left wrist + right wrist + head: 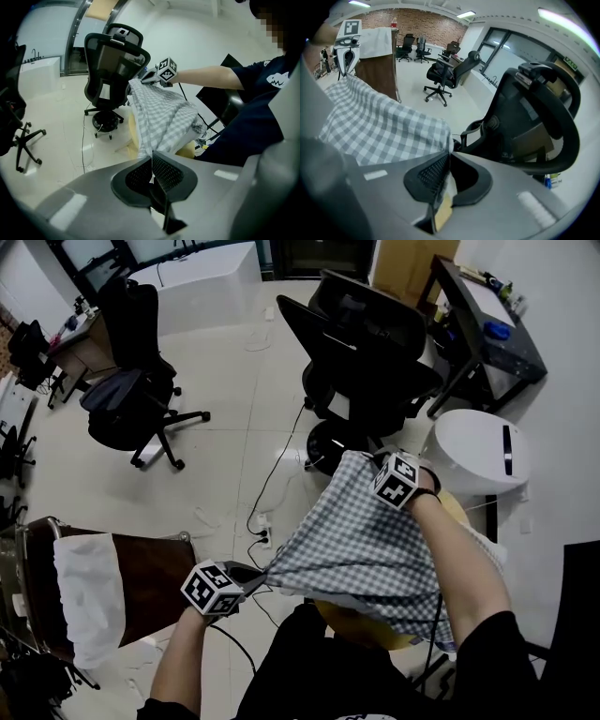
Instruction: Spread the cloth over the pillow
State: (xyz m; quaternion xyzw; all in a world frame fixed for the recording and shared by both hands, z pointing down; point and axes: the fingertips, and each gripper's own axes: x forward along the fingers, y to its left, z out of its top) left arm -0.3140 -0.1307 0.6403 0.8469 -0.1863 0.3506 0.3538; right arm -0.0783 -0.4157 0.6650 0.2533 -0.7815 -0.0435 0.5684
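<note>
A grey-and-white checked cloth (361, 549) hangs stretched between my two grippers, above a yellow pillow (366, 629) that peeks out under its near edge. My left gripper (258, 577) is shut on the cloth's near-left corner. The right gripper (370, 460) is shut on the far corner, higher up. In the left gripper view the cloth (159, 117) runs from the left gripper (151, 159) up to the right gripper (147, 79), draped over the pillow (136, 136). In the right gripper view the cloth (379, 126) spreads from the right gripper (447, 157) towards the left gripper (344, 51).
A black office chair (366, 352) stands just beyond the pillow, with a white round bin (478, 451) to its right. A brown panel (150, 577) draped with white fabric stands at the left. Cables (272, 484) trail over the floor. Another black chair (131, 399) is further left.
</note>
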